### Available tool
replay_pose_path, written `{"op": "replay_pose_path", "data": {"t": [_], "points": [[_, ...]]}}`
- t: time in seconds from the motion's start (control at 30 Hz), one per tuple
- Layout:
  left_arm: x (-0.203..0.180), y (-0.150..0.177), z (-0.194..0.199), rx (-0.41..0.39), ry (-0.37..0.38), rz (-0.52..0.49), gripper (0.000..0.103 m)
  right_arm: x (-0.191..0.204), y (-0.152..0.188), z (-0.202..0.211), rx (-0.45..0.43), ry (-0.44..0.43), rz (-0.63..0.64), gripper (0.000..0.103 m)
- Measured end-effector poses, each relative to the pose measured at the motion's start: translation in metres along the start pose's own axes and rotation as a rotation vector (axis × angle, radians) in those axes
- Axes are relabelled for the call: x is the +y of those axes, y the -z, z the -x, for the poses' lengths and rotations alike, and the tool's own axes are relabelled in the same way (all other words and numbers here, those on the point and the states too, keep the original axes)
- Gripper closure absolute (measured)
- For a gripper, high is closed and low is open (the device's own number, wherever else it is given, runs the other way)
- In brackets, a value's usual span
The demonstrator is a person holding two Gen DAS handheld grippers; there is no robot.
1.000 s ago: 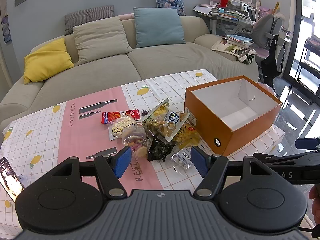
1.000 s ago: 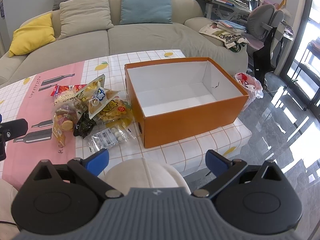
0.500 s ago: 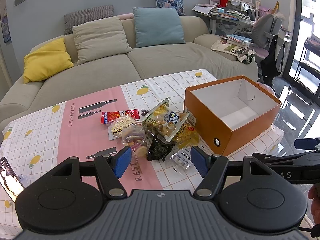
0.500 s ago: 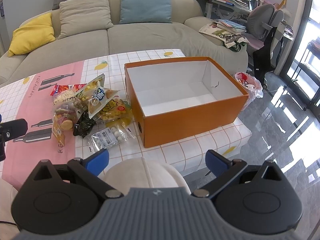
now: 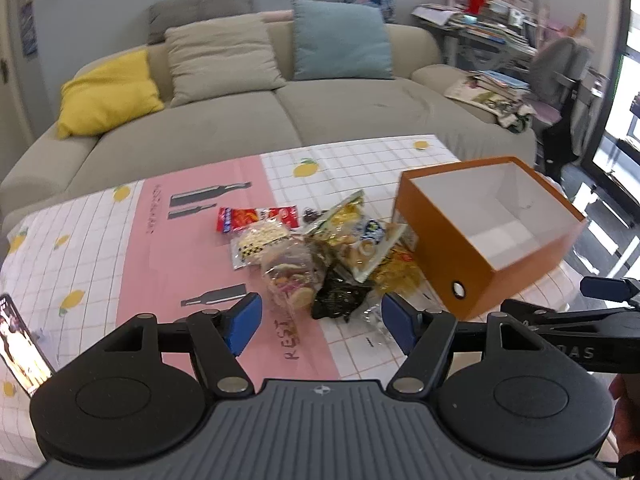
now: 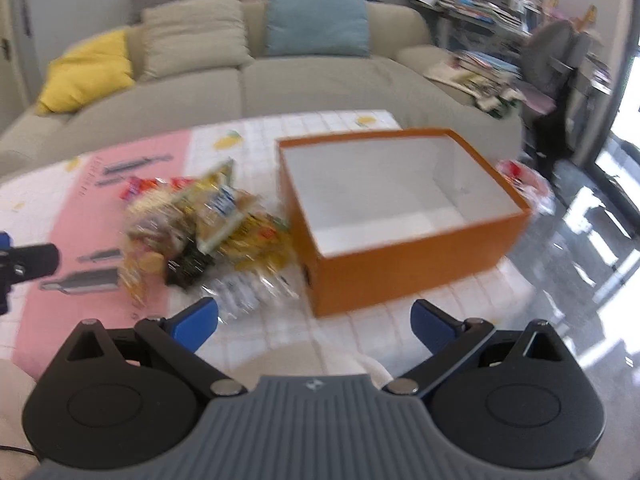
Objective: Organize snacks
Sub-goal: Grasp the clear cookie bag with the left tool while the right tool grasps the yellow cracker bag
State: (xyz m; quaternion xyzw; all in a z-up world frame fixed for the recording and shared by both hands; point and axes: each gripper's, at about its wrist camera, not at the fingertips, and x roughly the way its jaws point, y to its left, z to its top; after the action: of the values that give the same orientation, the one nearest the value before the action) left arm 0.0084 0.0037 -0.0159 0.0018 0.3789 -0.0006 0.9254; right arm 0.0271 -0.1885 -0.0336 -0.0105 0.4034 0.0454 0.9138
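Observation:
A pile of snack packets [image 5: 320, 256] lies on the table, left of an open, empty orange box [image 5: 484, 236] with a white inside. A red packet [image 5: 256, 218] lies at the pile's far edge and a black one [image 5: 336, 300] at its near edge. My left gripper [image 5: 320, 324] is open and empty, hovering just short of the pile. My right gripper [image 6: 316, 324] is open and empty, in front of the box [image 6: 400, 216] and the pile [image 6: 200, 224]; that view is blurred.
The table has a pink and white lemon-print cloth [image 5: 100, 248]. A phone [image 5: 20, 348] stands at its near left. A beige sofa [image 5: 248, 120] with cushions is behind. A cluttered desk and chair [image 5: 560, 68] stand at the right.
Both grippers have moved forward toward the pile and box. The right wrist view is now motion-blurred. Both stay open.

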Motion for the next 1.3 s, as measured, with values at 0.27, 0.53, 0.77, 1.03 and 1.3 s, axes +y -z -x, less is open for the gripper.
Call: {"op": "replay_pose_path", "data": {"t": [0.27,0.53,0.77,1.03,1.3], "points": [[0.026,-0.017,-0.039,0.074,0.009,0.069,0.020,0.022,-0.020,-0.032,-0.092,-0.132,0.088,0.022],[0.050,-0.034,-0.092,0.160,0.038,0.205,0.020,0.056,-0.040,-0.085,-0.113,-0.219,0.262,0.037],[0.061,-0.045,-0.138,0.192,0.029,0.258,0.020,0.080,-0.058,-0.143,-0.113,-0.229,0.402,0.028],[0.065,-0.044,-0.184,0.244,0.006,0.261,0.020,0.106,-0.059,-0.193,-0.093,-0.196,0.575,0.024],[0.060,-0.034,-0.212,0.262,0.005,0.177,0.017,0.113,-0.056,-0.221,-0.071,-0.167,0.612,0.025]]}}
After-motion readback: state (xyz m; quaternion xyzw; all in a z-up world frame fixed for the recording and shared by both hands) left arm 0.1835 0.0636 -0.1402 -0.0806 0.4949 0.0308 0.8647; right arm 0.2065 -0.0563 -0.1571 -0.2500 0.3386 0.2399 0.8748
